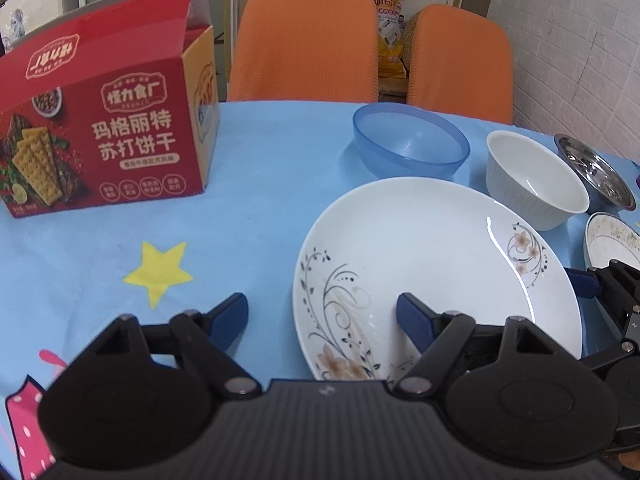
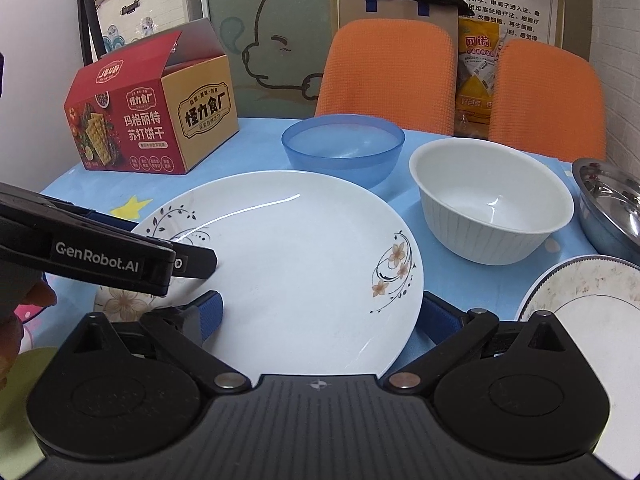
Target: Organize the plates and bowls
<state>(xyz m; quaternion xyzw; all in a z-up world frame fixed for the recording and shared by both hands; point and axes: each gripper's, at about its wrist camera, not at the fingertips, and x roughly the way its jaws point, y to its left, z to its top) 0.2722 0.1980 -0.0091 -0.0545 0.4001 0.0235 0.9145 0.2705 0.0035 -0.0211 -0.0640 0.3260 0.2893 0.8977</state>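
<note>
Step in hand, as judged: the approach to the large floral plate (image 2: 304,248), nothing lifted yet. The plate lies flat on the bench (image 1: 240,208), near its front edge, on the blue cloth. The left claw (image 1: 322,316) is held wide and empty; its left finger is over bare cloth and its right finger is over the plate's inner surface, so the near-left rim is straddled but not pinched. The right claw (image 2: 320,314) is also seen wide and empty, with one finger over the plate's near-left part and the other just outside its right rim; no pad contact can be confirmed. In the right wrist view the left claw's body is seen entering over the plate's left rim, so both claws are crowded onto the same plate. Next move, as judged: one claw is to be chosen for the rim, lowered until the rim sits between the pads, then closed; the other should be backed off to avoid a clash. Around: a blue plastic bowl (image 1: 410,146) just behind the plate, a white ribbed bowl (image 2: 490,212) to its right, a steel bowl (image 2: 608,204) further right, and a second patterned plate (image 2: 592,300) at the right edge. A red cracker box (image 1: 104,128) stands well apart at left, two orange chairs (image 1: 304,44) behind the bench. The white bowl and patterned plate are close enough to be knocked if the plate is swung right.
</note>
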